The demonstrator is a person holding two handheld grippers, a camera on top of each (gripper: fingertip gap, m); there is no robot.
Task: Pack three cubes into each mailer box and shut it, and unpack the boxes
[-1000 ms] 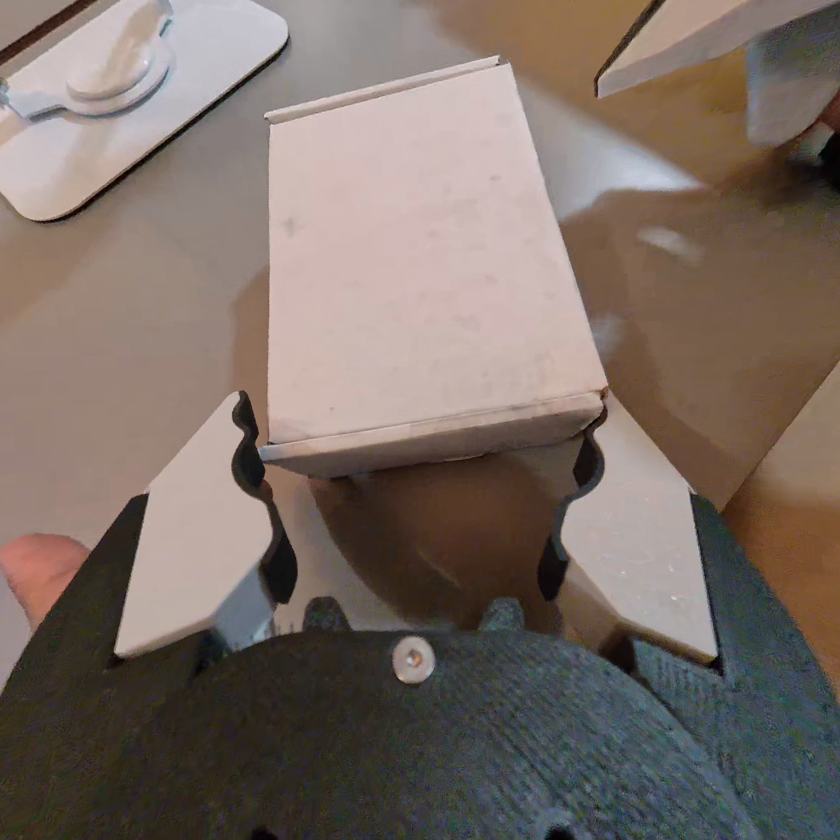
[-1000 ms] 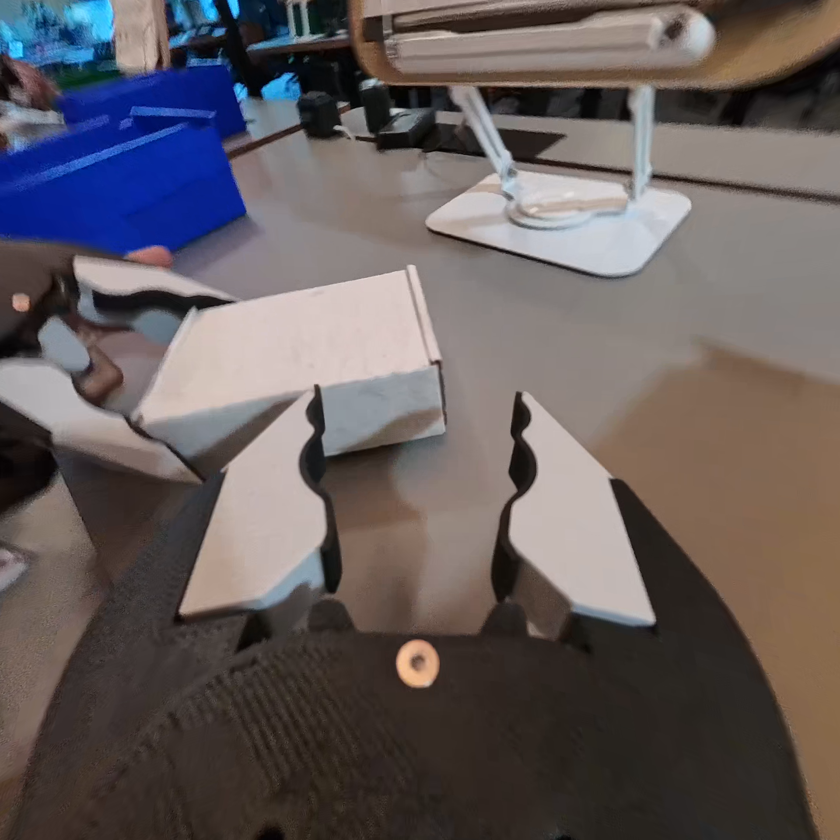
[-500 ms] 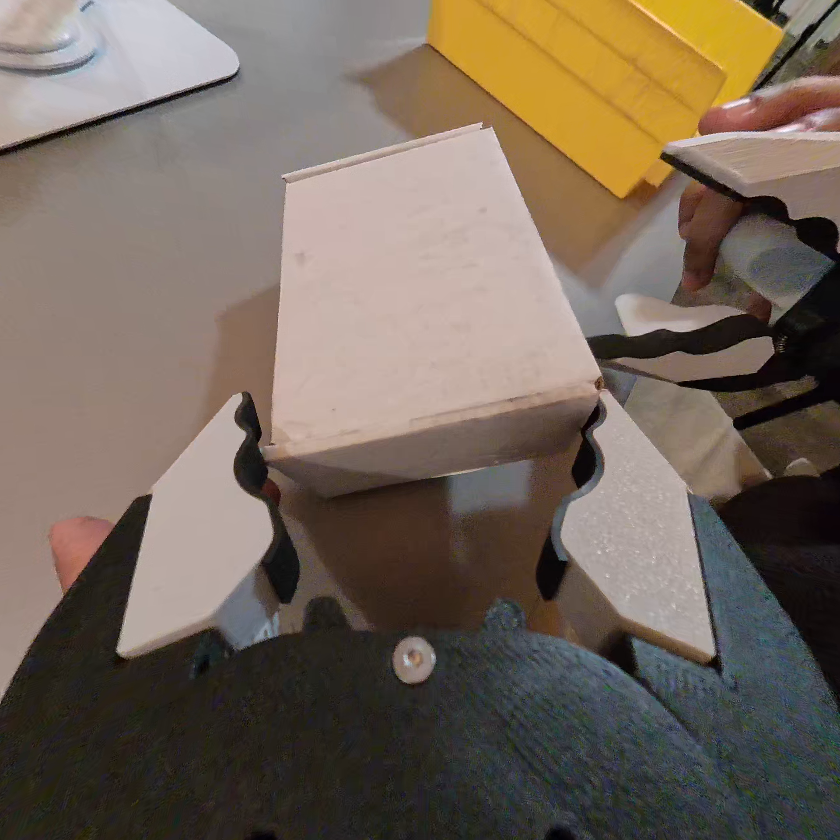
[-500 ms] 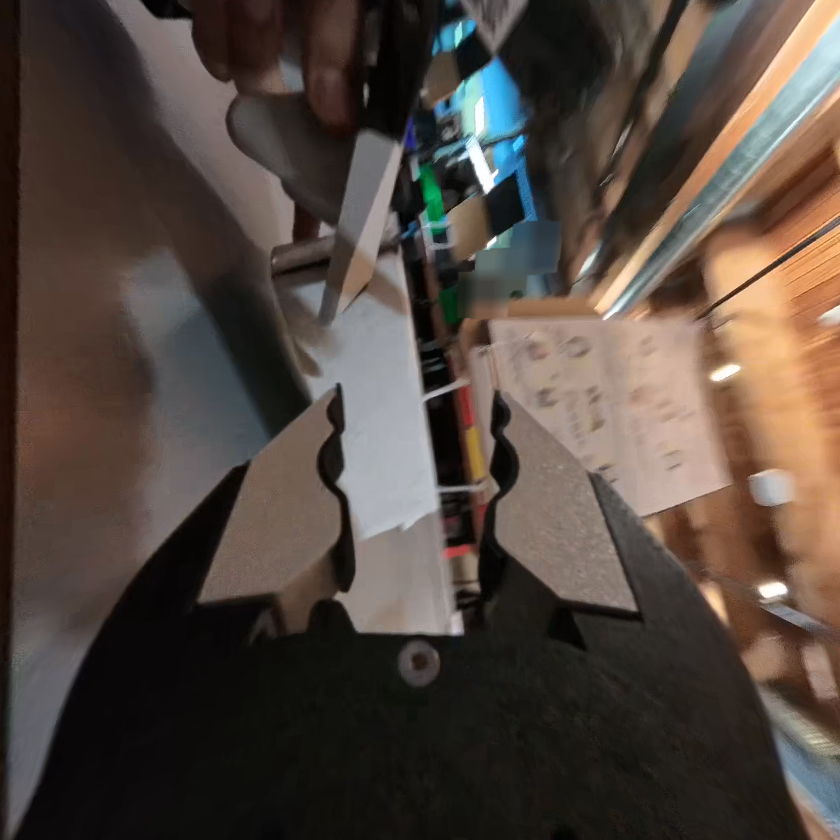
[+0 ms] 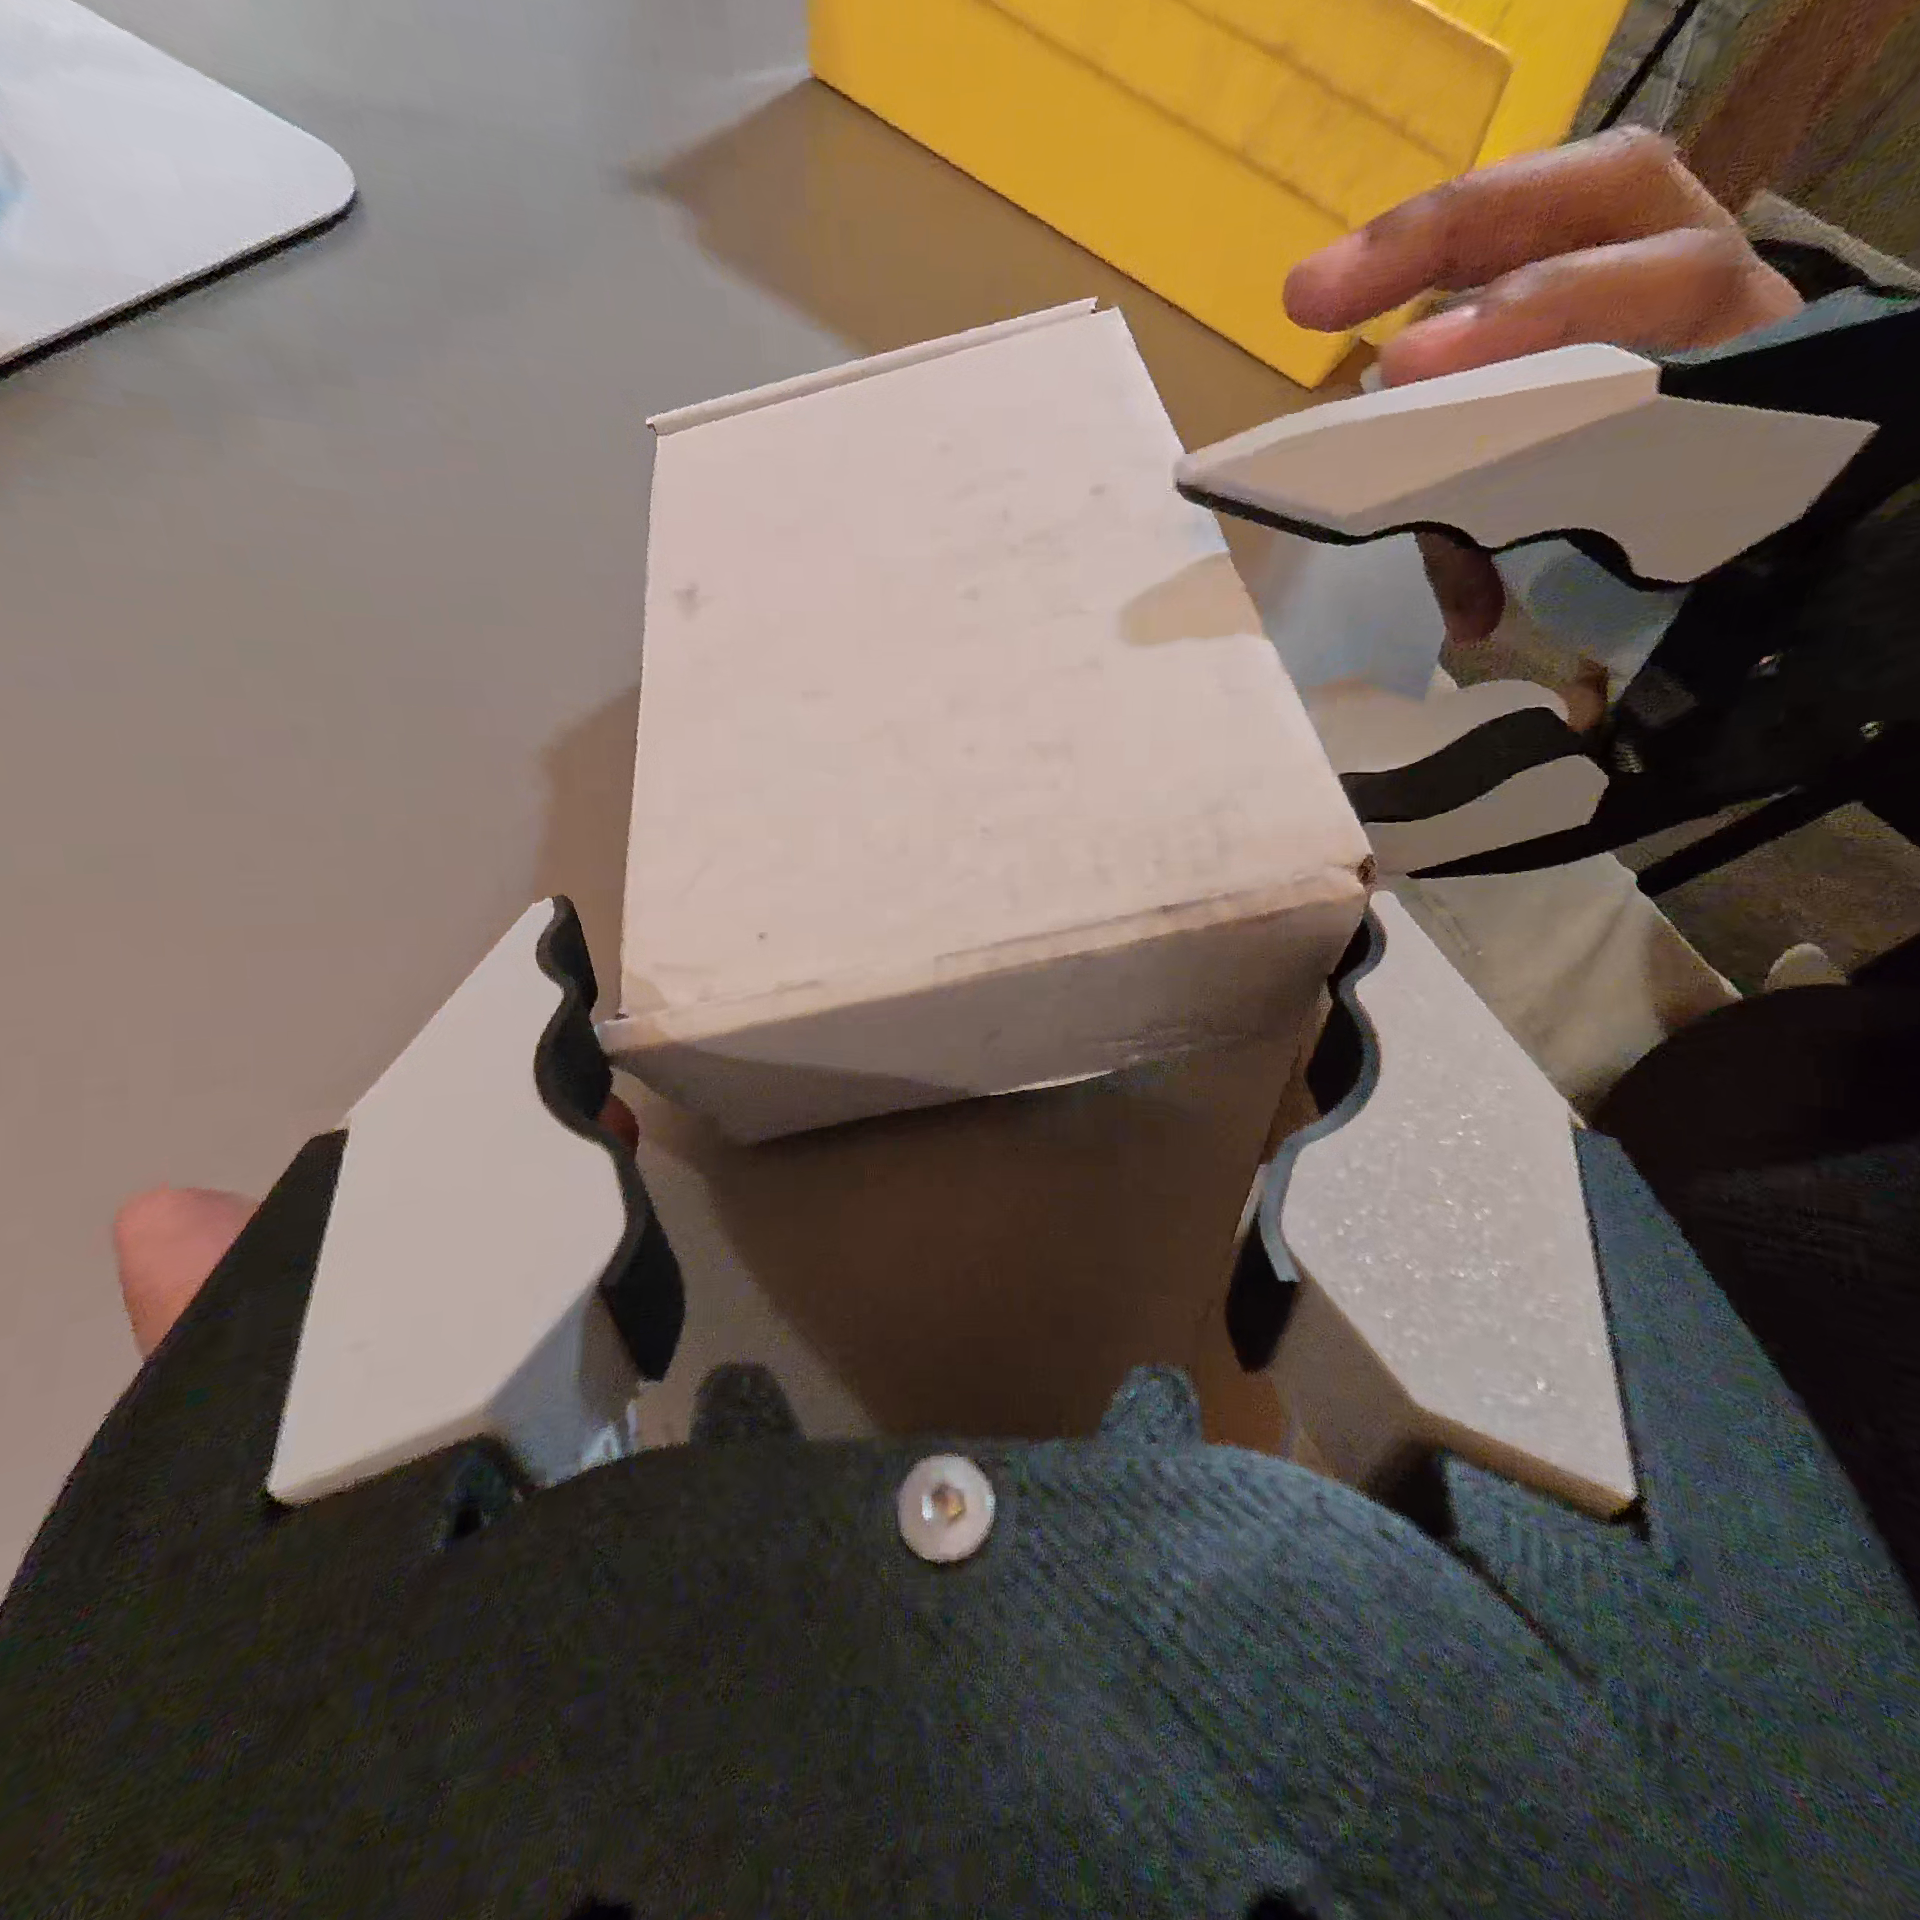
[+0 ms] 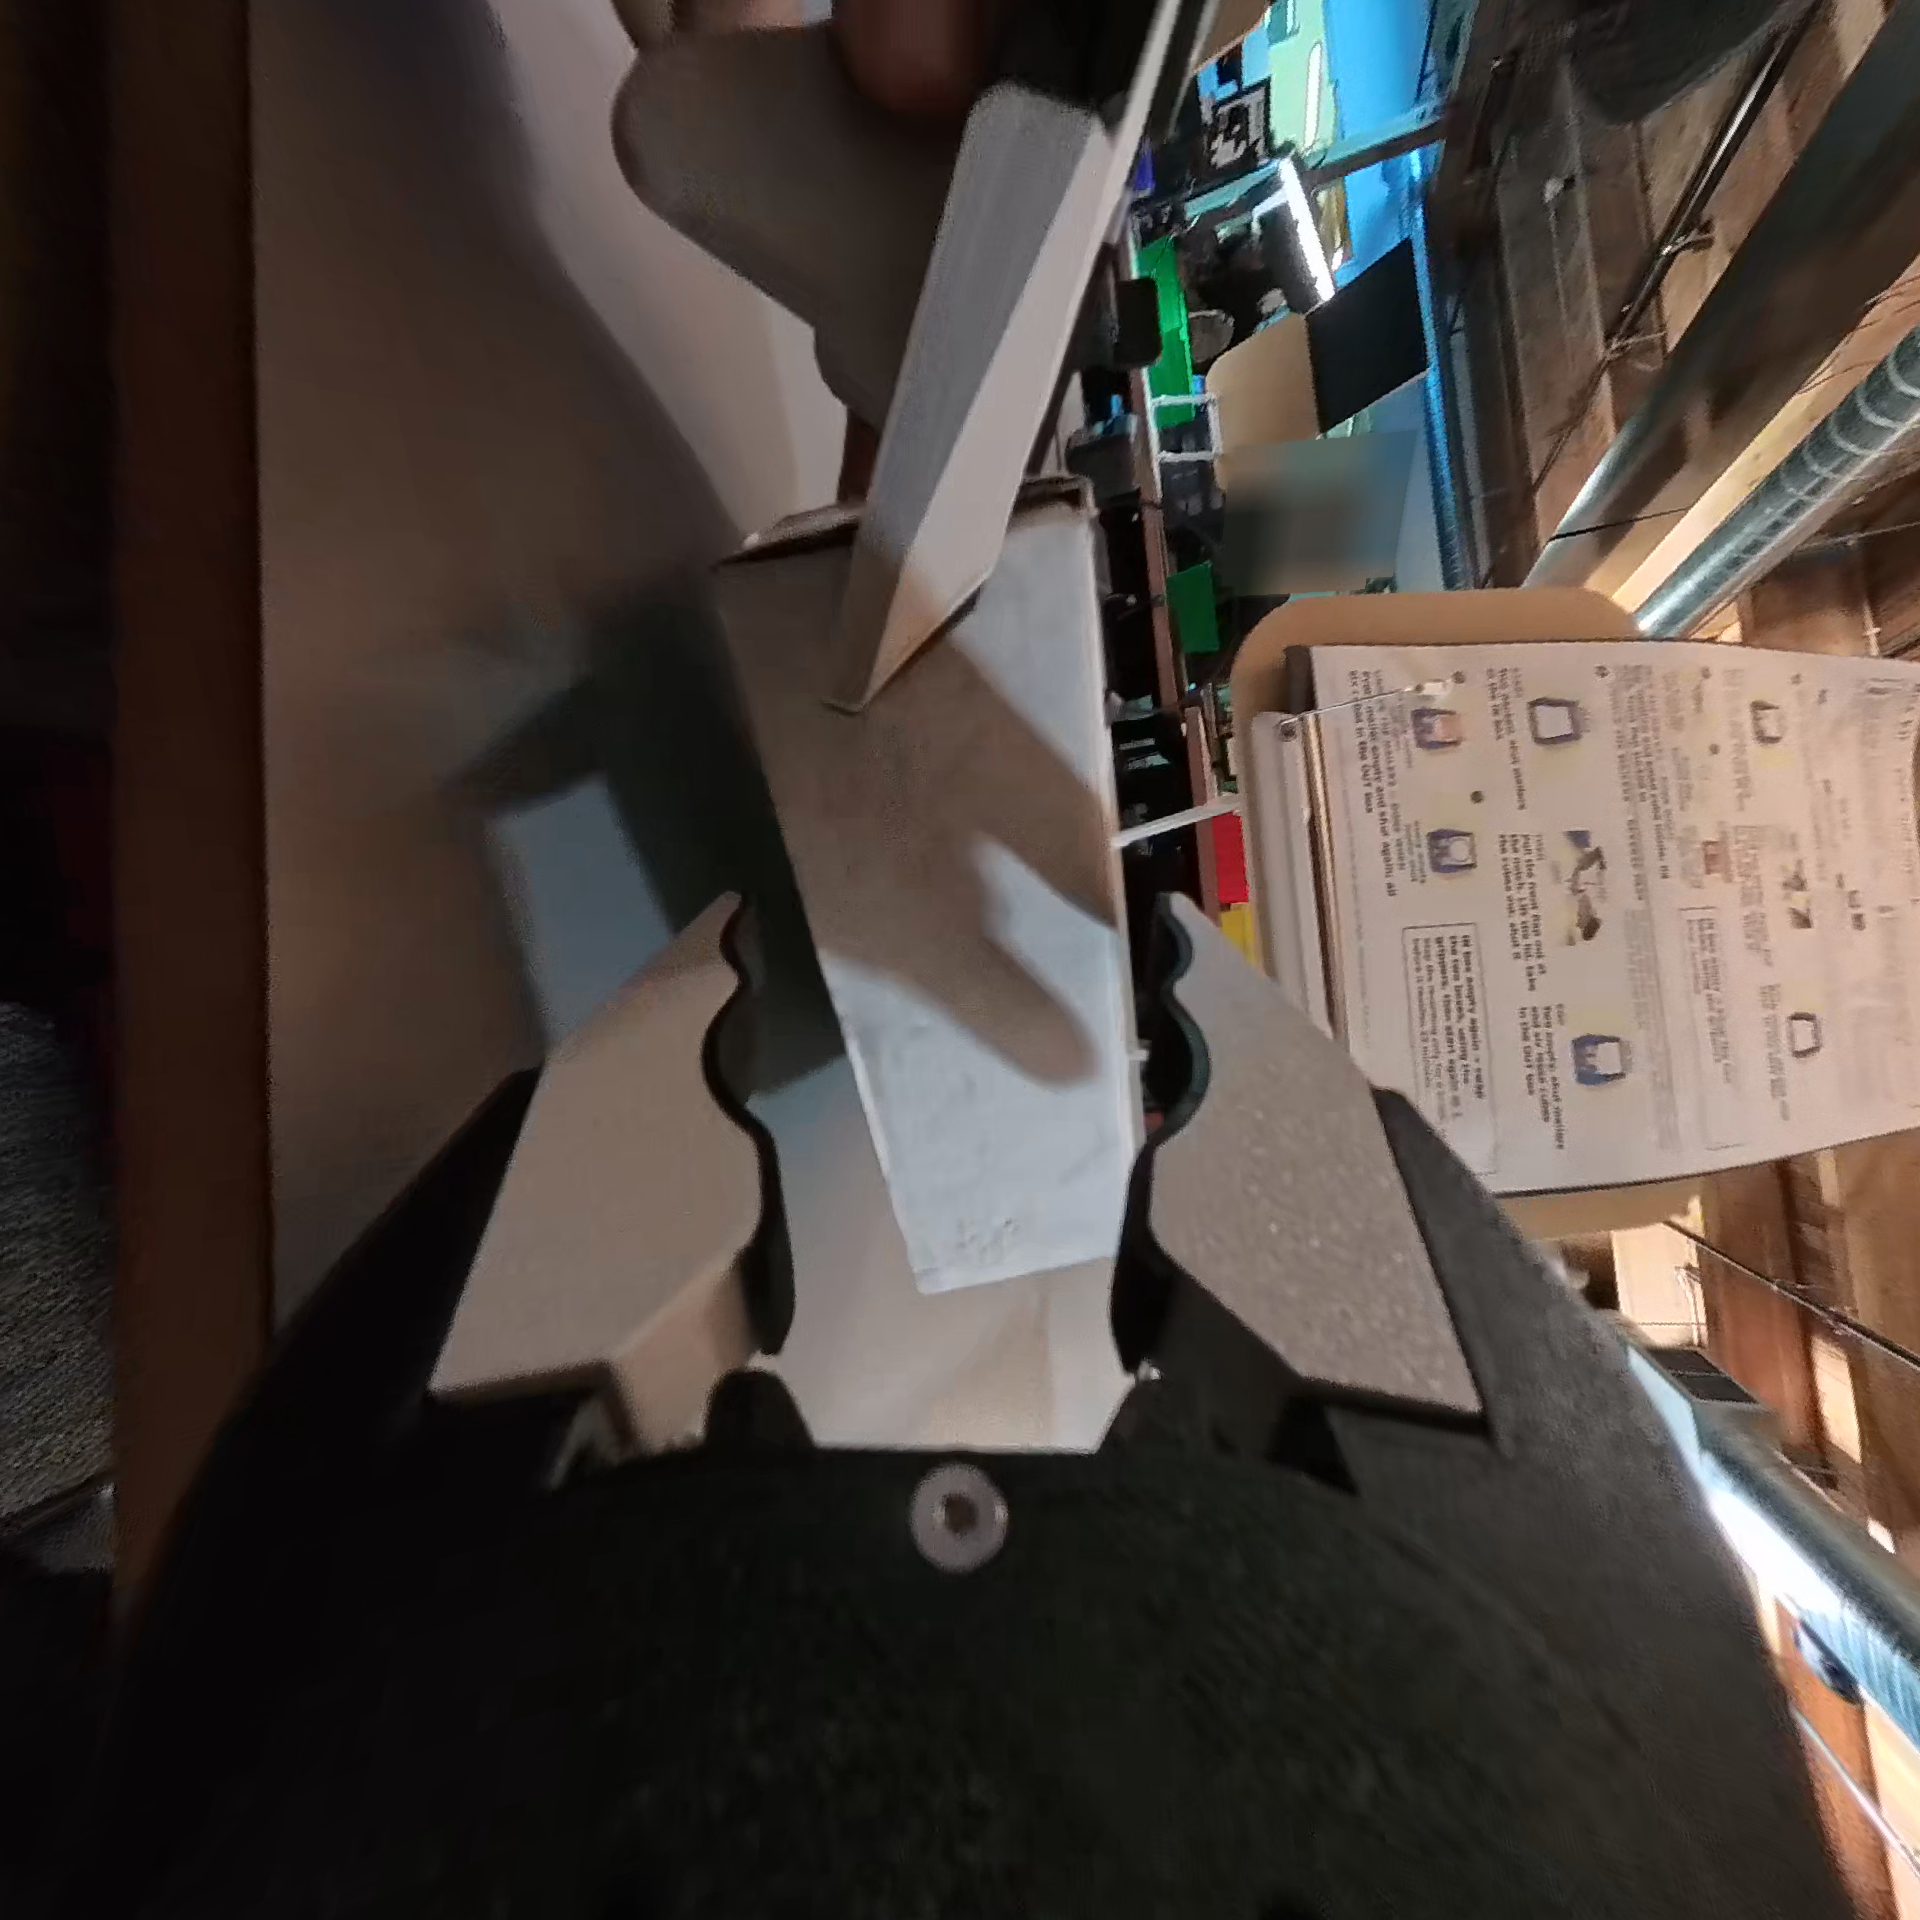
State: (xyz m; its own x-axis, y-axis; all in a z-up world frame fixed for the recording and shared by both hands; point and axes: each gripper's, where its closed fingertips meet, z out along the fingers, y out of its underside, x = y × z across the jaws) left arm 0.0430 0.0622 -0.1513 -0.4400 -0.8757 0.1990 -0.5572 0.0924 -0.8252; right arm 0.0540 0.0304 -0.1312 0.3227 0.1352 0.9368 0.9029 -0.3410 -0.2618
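The white mailer box (image 5: 935,727) is closed, scuffed and tilted off the surface (image 5: 312,623). The left claw (image 5: 956,1049) pinches its near end. The right claw (image 6: 951,1029), spread wide, straddles its other end.

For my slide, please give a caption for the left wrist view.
Left tool holds the closed white mailer box; right tool approaches, open.

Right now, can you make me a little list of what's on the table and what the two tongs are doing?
box: white mailer box, lid shut, near end tilted up off the table
left tongs: shut on the box's near end, one finger on each side
right tongs: open, sideways at the box's right edge, one finger above, one lower
table: grey-brown
yellow bin: behind the box
white stand base: far left
cubes: none in view
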